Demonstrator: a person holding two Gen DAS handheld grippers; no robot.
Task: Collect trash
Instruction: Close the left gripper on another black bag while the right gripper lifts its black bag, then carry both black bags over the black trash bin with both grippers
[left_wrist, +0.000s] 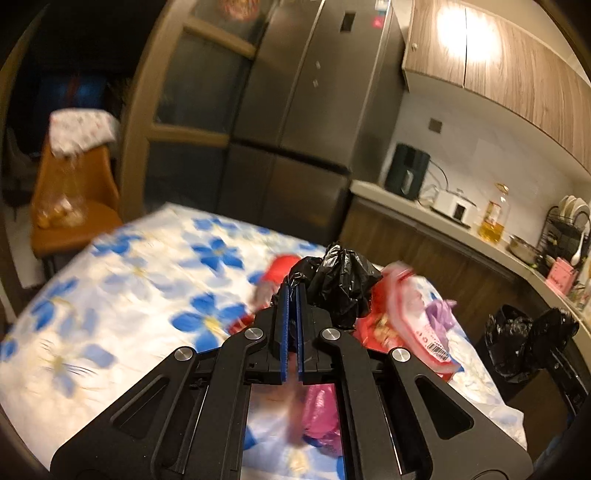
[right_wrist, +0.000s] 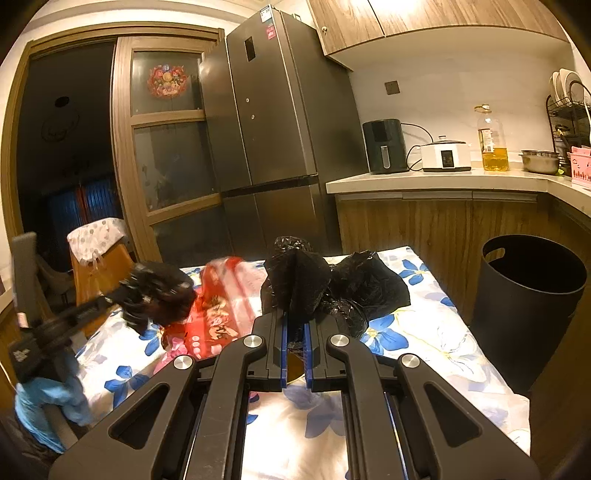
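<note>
The left hand-held gripper (left_wrist: 294, 295) is clamped on a crumpled black bag (left_wrist: 341, 280) that bulges just past its tips, above the flowered counter (left_wrist: 129, 280). The right hand-held gripper (right_wrist: 295, 321) pinches another black bag (right_wrist: 295, 280) — it stands up from the pads, with the bin (right_wrist: 532, 295) to the right.

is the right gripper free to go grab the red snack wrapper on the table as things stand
Probably not yet. The right gripper is shut on a black plastic bag, so its fingers are occupied. The red snack wrapper lies open on the floral tablecloth to its left, but the bag would have to go first.
</note>
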